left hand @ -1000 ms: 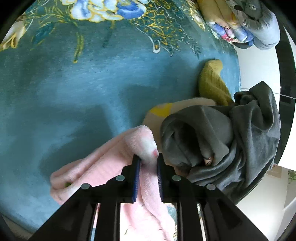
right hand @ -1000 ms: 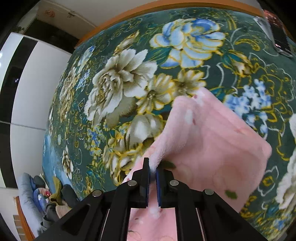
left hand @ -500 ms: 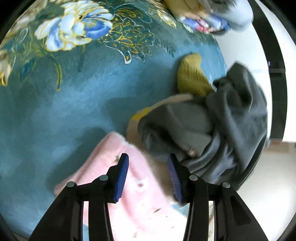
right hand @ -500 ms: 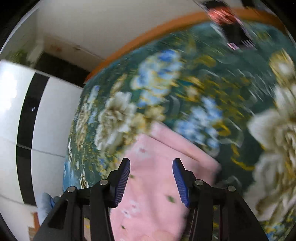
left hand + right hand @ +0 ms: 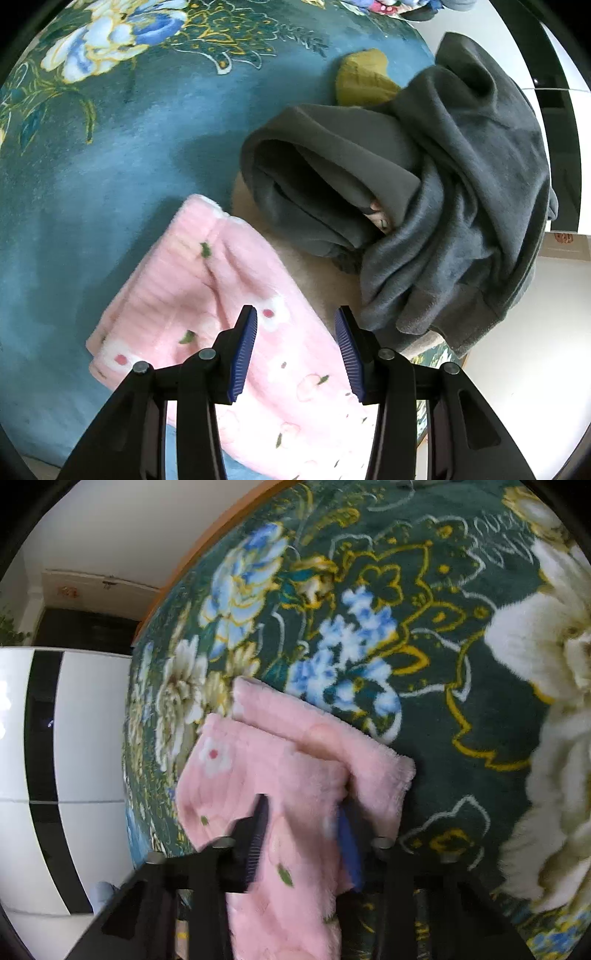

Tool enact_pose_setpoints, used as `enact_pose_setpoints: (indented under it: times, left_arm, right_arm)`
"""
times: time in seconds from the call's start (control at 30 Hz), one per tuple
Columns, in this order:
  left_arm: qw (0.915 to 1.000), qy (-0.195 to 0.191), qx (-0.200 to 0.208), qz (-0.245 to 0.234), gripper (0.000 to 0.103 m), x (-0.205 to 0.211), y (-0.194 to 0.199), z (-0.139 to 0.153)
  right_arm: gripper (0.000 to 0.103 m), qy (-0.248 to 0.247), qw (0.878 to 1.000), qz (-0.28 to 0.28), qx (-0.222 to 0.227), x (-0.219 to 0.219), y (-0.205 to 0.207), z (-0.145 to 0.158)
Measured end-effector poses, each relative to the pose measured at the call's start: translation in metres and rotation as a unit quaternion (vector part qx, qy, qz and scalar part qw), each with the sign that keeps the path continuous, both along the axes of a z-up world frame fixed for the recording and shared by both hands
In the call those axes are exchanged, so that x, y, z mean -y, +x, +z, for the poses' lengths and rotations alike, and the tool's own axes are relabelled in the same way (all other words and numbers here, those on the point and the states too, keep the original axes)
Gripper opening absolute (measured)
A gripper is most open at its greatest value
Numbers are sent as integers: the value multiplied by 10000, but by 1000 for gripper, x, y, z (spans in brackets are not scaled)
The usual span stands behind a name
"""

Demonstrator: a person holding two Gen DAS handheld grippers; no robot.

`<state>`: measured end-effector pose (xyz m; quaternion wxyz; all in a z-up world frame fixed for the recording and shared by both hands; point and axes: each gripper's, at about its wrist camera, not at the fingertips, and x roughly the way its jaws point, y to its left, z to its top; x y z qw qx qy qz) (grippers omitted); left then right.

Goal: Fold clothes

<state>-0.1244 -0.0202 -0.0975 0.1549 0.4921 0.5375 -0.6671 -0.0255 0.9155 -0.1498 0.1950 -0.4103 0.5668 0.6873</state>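
1 pink fleece garment, folded, at 6 o'clock. 1 grey garment, crumpled, at 3 o'clock. 1 mustard-yellow cloth at 1 o'clock. 1 cream cloth under grey one. 1 floral blanket beneath all. 2 grippers: left gripper, right gripper.

Folded garment: pink fleece, printed with white flowers with red centres and small green leaves. Blanket: teal to dark green, with blue, white and cream flowers outlined in yellow. Crumpled garment: dark grey. Far cloth: mustard yellow. Gripper pads: blue.
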Motion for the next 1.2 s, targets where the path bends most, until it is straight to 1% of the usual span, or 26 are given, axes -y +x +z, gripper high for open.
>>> enact_pose_setpoints:
  times: [0.03, 0.07, 0.17, 0.23, 0.3, 0.33, 0.4, 0.43, 0.47, 0.53, 0.6, 0.67, 0.7, 0.73, 0.83, 0.9, 0.93, 0.97, 1.03, 1.13, 1.2]
  left_arm:
    - [10000, -12, 6, -15, 45, -1, 0, 1]
    - [10000, -25, 13, -27, 45, -2, 0, 1]
    - [10000, -52, 54, -30, 45, -4, 2, 0]
    - [9999, -64, 98, -10, 45, -4, 4, -1]
    - [9999, -63, 150, -8, 45, -5, 5, -3]
    - [9998, -58, 171, -10, 45, -5, 6, -5]
    - [9998, -51, 205, -38, 45, -6, 7, -5]
    - [9997, -69, 211, -55, 45, -6, 9, -4]
    - [9997, -101, 211, -73, 45, -5, 11, -3]
    - [9994, -237, 225, -128, 45, 0, 19, 2]
    - [9985, -437, 279, -194, 45, 7, 34, 8]
    - [9969, -622, 420, -248, 51, 13, 55, 10]
    - [9961, -666, 518, -265, 57, 15, 67, 8]
    - [9954, -663, 644, -252, 58, 18, 80, 3]
    - [9953, -339, 905, -18, 60, 25, 116, -22]
    - [9944, -71, 1041, 159, 60, 26, 133, -41]
    - [9941, 0, 1068, 182, 61, 26, 138, -47]
    - [9942, 27, 1065, 161, 61, 24, 140, -51]
    - [9949, 16, 996, 149, 68, 22, 139, -58]
    - [9955, 34, 932, 144, 68, 16, 133, -69]
    - [9957, 120, 919, -5, 68, 6, 127, -78]
  right_arm:
    - [8, 10, 10000, 69, 19, 0, -2, 2]
    - [8, 21, 9999, 139, 35, 0, -5, 4]
    - [7, 255, 9968, 313, -691, -3, -6, 34]
    - [7, 461, 9924, 164, -1128, -10, 6, 55]
    - [7, 485, 9948, 4, -893, -19, 17, 47]
    - [7, 439, 9972, -5, -604, -21, 21, 35]
    - [7, 331, 9993, 37, -170, -20, 25, 12]
    - [10, 300, 9995, 24, -76, -20, 29, 5]
    - [11, 243, 9997, 1, -84, -20, 32, 0]
    - [12, 158, 9996, -67, -236, -21, 37, 0]
    - [18, 180, 9993, -112, -319, -24, 43, 5]
    - [33, 254, 9988, -185, -370, -24, 52, 9]
    - [36, 287, 9985, -227, -397, -24, 57, 9]
    - [41, 318, 9982, -269, -424, -23, 61, 10]
    - [44, 173, 9986, -290, -419, -20, 59, 2]
    - [46, 77, 9986, -304, -416, -18, 58, -3]
    - [48, 29, 9987, -311, -414, -17, 57, -6]
    - [50, -19, 9986, -318, -413, -16, 56, -9]
    - [50, -116, 9985, -332, -409, -14, 55, -14]
    - [51, -260, 9982, -352, -404, -11, 53, -22]
    - [51, -213, 9984, -322, -421, -9, 49, -15]
